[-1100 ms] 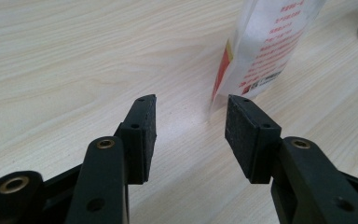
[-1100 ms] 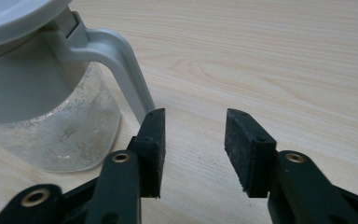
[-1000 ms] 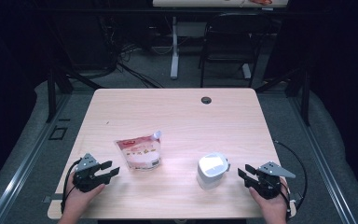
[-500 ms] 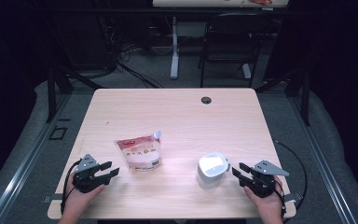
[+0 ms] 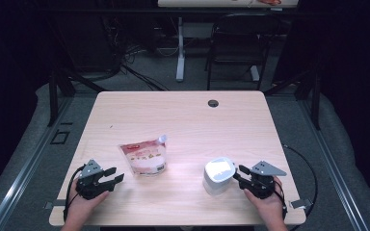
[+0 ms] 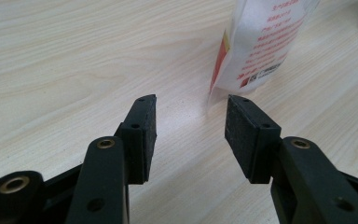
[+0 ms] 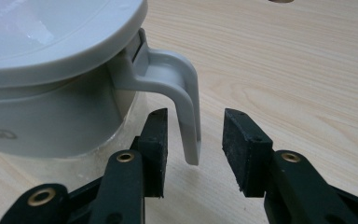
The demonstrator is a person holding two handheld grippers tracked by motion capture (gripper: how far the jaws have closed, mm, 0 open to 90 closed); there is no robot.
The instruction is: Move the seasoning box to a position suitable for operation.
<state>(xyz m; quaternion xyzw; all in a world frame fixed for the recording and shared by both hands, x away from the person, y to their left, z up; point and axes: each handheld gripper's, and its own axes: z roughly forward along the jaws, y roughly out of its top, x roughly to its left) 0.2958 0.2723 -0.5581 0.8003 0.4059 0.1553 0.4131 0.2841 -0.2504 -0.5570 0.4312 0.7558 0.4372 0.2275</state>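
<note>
table (image 5: 183, 120): a light wooden top seen from above, with a small dark round hole (image 5: 213, 103) near its far edge; the person's two forearms come in from the near edge.
pouch (image 5: 145, 157): a white stand-up bag with red print and a small spout at its upper right corner, lying left of the table's middle, near the front. in the left gripper view its lower corner (image 6: 261, 46) stands just past the jaw tips, a little to the right of the gap.
jug (image 5: 218, 175): a pale grey lidded container, right of the pouch and well apart from it, near the front edge. in the right gripper view its body and wide lid (image 7: 51, 56) rise at the upper left.
jug handle (image 7: 179, 93): a thin grey loop that curves off under the lid and hangs down with a free lower end; that end sits in the gap between the right tongs' jaws, closer to the left-hand pad, with no pad pressing on it.
left gripper (image 5: 110, 176): held low at the front left corner, pointing right toward the pouch; jaws spread wide with only bare table between them, near the pouch but not touching it.
right gripper (image 5: 237, 174): held at the front right, pointing left at the jug, a grey three-cornered plate on top; its jaws have just been closing a little and stand apart around the handle, released, not grasping.
pads (image 7: 242, 140): flat black rubber blocks, scuffed.
</note>
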